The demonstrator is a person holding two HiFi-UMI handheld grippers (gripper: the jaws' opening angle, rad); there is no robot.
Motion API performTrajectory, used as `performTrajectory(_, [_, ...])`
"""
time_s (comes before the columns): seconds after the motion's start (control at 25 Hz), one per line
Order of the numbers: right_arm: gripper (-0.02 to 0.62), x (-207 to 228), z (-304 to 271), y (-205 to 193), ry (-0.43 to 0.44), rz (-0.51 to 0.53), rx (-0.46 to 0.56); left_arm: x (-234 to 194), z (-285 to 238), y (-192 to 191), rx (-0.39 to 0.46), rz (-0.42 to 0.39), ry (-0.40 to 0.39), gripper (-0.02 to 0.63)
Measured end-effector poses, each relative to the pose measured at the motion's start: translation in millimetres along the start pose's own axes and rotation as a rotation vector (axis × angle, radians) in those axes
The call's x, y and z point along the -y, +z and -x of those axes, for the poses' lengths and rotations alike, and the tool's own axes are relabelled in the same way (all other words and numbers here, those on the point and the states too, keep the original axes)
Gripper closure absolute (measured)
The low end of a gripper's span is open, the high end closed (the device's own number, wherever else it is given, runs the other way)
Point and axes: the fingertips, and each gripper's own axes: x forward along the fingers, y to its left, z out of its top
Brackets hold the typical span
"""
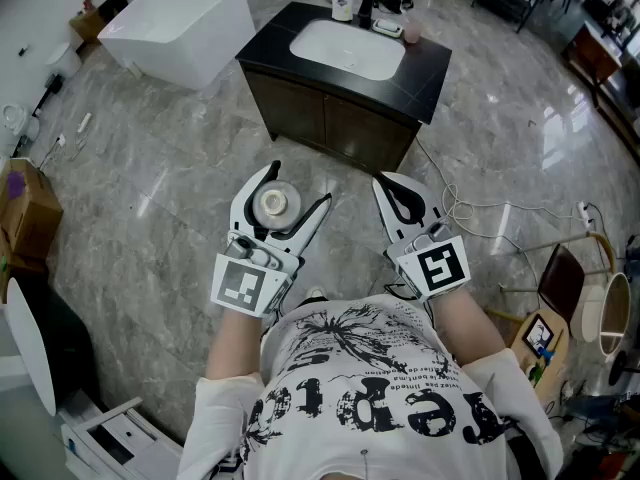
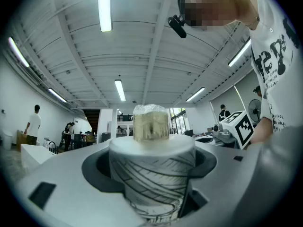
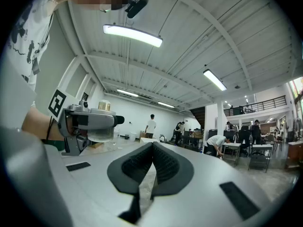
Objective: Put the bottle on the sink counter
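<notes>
In the head view my left gripper point(image 1: 296, 190) is shut on a pale bottle point(image 1: 272, 204) with a round cap, held upright over the marble floor. The left gripper view shows the bottle point(image 2: 151, 174) wedged between the wide jaws, its line-patterned label below a clear yellowish cap point(image 2: 151, 122). My right gripper point(image 1: 396, 192) is beside it, shut and empty; the right gripper view shows its black pads point(image 3: 152, 162) pressed together. The sink counter point(image 1: 424, 68), a black top with a white basin on a dark cabinet, stands ahead, well beyond both grippers.
On the counter's far edge are a white soap bottle point(image 1: 342, 3), a dark bottle point(image 1: 365, 11) and a pink cup point(image 1: 411, 34). A white bathtub point(image 1: 180, 28) stands at the left. A cable point(image 1: 470, 213) trails on the floor at the right, a cardboard box point(image 1: 25, 208) at the left.
</notes>
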Motion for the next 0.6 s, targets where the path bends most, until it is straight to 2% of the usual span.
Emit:
performTrajectory(0.36, [0.583, -17.6, -34.1, 2.2, -0.014, 0.003, -0.013, -33.4, 10.4, -0.1, 0.026, 0.002, -0.030, 0.255])
performTrajectory(0.6, [0.580, -23.1, -69.2, 9.8, -0.067, -0.066, 0.035, -72.8, 14.3, -4.2, 0.023, 0.005, -0.048, 0.255])
